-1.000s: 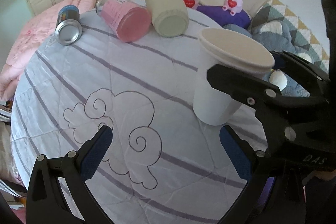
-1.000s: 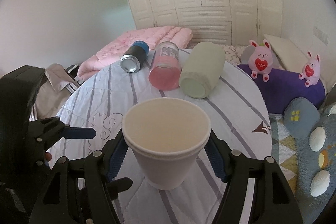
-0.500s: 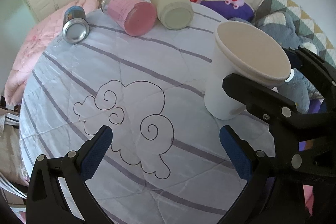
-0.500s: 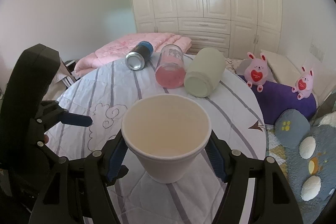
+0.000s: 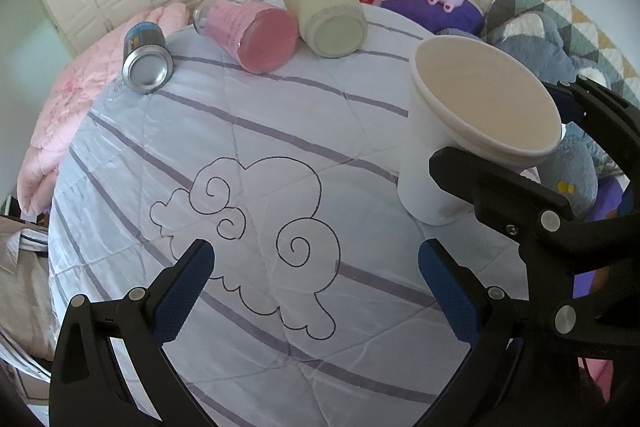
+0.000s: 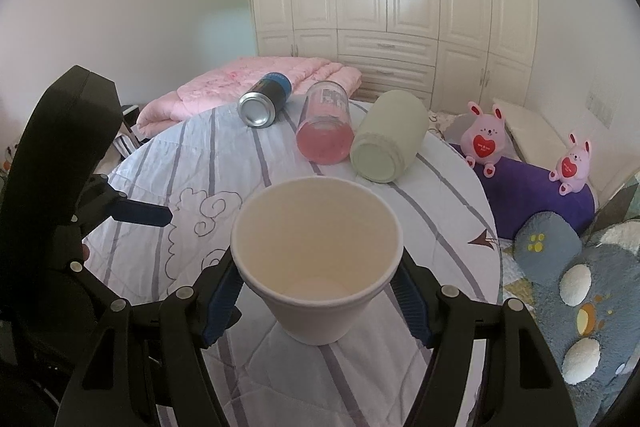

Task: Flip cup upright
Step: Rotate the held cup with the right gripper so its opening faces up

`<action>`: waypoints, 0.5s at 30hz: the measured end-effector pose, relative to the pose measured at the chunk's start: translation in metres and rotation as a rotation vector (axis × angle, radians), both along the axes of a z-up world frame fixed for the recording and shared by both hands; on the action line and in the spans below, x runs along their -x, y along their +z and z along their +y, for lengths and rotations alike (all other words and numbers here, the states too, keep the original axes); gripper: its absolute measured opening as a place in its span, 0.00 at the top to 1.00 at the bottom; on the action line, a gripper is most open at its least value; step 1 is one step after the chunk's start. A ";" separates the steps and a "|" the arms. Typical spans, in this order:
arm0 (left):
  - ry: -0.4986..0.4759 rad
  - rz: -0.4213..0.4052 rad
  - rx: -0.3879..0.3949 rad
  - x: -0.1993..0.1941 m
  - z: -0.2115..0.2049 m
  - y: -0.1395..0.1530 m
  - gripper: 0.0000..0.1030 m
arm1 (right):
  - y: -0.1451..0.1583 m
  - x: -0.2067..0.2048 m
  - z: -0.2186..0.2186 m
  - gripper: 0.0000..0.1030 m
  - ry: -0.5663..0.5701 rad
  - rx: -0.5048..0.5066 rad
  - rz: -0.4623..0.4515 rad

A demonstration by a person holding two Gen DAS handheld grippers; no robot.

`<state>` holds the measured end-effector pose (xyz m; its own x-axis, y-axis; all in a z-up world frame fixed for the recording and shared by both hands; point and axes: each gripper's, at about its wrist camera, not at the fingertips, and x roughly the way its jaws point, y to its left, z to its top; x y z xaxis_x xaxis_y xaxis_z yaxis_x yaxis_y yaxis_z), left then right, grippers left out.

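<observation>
Moved: both cameras are pulling back, so the table looks farther off.
White cup (image 6: 316, 267): standing mouth up on the striped cloth (image 5: 248, 131).
Right gripper (image 6: 318, 291): its fingers are hugging the cup.
Left gripper (image 5: 316, 291): fingers spread wide, holding nothing.

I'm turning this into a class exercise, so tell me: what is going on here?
A person holds a gripper in each hand over a round table with a striped cloth. The right gripper is shut on a white foam cup, which stands upright, mouth up. The left gripper hangs open beside it, holding nothing. Farther back a can, a pink jar and a pale green cup lie on their sides.
</observation>
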<state>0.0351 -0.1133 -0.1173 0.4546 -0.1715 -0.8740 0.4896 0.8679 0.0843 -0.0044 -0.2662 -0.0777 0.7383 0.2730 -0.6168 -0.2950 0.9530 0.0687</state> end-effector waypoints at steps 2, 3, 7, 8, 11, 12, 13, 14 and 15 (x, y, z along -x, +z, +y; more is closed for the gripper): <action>-0.003 0.000 -0.001 0.000 0.000 0.000 0.00 | 0.000 -0.001 0.000 0.30 0.000 0.001 0.003; -0.005 0.001 0.000 0.000 0.000 0.000 0.00 | 0.000 -0.001 0.000 0.28 -0.004 0.002 0.003; -0.006 0.001 0.001 0.001 0.000 0.000 0.00 | 0.001 0.001 -0.001 0.26 -0.010 -0.001 0.004; -0.006 0.001 0.000 0.001 0.000 0.000 0.00 | 0.001 0.002 -0.001 0.26 -0.010 0.000 0.005; -0.008 0.003 0.000 0.002 0.001 0.001 0.00 | 0.002 0.004 0.000 0.26 -0.009 0.000 0.012; -0.009 0.004 0.000 0.002 0.001 0.001 0.00 | 0.002 0.005 0.000 0.26 -0.010 0.000 0.011; -0.010 0.004 -0.001 0.002 0.001 0.001 0.00 | 0.003 0.006 0.001 0.26 -0.007 0.000 0.011; -0.009 0.004 0.000 0.002 0.001 0.001 0.00 | 0.003 0.006 0.001 0.26 -0.005 -0.001 0.015; -0.009 0.005 0.001 0.002 0.002 0.001 0.00 | 0.003 0.006 0.001 0.26 -0.004 0.000 0.021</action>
<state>0.0329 -0.1117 -0.1165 0.4486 -0.1762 -0.8762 0.4977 0.8635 0.0812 -0.0105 -0.2653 -0.0745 0.7265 0.2698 -0.6320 -0.2893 0.9543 0.0748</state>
